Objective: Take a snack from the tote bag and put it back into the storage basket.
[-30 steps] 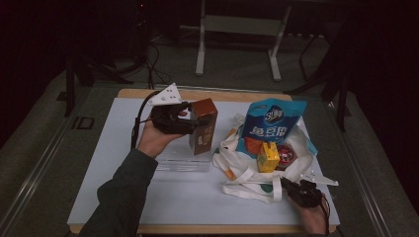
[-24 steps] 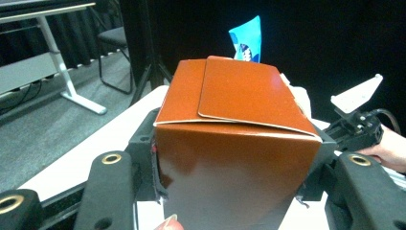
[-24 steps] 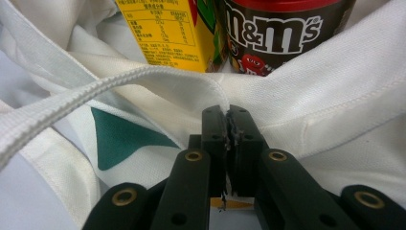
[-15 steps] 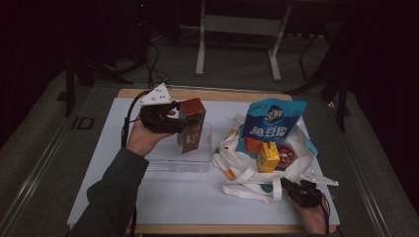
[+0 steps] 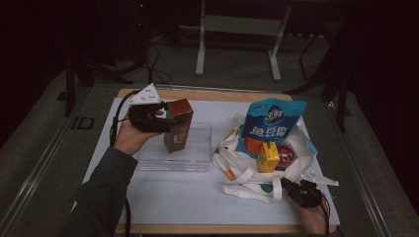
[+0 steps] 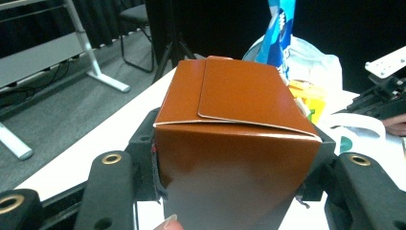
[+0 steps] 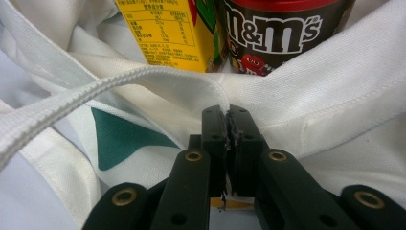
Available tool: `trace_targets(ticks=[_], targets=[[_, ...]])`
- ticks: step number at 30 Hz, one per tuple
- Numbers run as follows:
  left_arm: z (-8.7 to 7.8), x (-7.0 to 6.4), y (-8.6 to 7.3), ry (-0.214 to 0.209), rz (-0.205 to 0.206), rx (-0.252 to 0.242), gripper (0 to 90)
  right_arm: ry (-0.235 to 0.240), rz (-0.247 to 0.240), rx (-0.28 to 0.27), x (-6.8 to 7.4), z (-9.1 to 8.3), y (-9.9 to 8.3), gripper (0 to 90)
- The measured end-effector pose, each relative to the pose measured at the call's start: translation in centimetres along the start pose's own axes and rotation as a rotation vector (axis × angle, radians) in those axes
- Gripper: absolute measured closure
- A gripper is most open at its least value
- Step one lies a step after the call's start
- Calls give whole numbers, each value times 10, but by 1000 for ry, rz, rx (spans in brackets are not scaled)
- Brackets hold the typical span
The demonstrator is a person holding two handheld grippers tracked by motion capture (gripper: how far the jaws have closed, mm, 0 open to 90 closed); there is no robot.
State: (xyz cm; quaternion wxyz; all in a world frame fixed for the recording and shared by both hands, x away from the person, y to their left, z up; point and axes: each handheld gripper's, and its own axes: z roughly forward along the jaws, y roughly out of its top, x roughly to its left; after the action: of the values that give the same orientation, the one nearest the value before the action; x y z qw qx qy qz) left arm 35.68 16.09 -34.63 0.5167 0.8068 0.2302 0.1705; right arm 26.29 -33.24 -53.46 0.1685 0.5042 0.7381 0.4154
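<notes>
Brown box [image 6: 237, 148] clamped in left tool [image 5: 165, 123]; right tool [image 7: 228, 125] pinches white bag [image 7: 335, 91] fabric.

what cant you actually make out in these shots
- Brown box: its lower part is cut off by the left gripper view's bottom edge.
- Right claw: jaws together at the white bag; whether they pinch cloth is unclear.
- Clear tray: what's inside is hidden behind the box, high view.
</notes>
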Motion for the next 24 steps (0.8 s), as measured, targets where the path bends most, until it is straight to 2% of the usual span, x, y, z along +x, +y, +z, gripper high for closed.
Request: trace_targets(ticks=[15,24], targets=[[-10,11,-10,36,10,54,427,1,4,2,0,0,0,867],[-15,15,-14,38,21,88,427,1,4,2,0,0,0,867]])
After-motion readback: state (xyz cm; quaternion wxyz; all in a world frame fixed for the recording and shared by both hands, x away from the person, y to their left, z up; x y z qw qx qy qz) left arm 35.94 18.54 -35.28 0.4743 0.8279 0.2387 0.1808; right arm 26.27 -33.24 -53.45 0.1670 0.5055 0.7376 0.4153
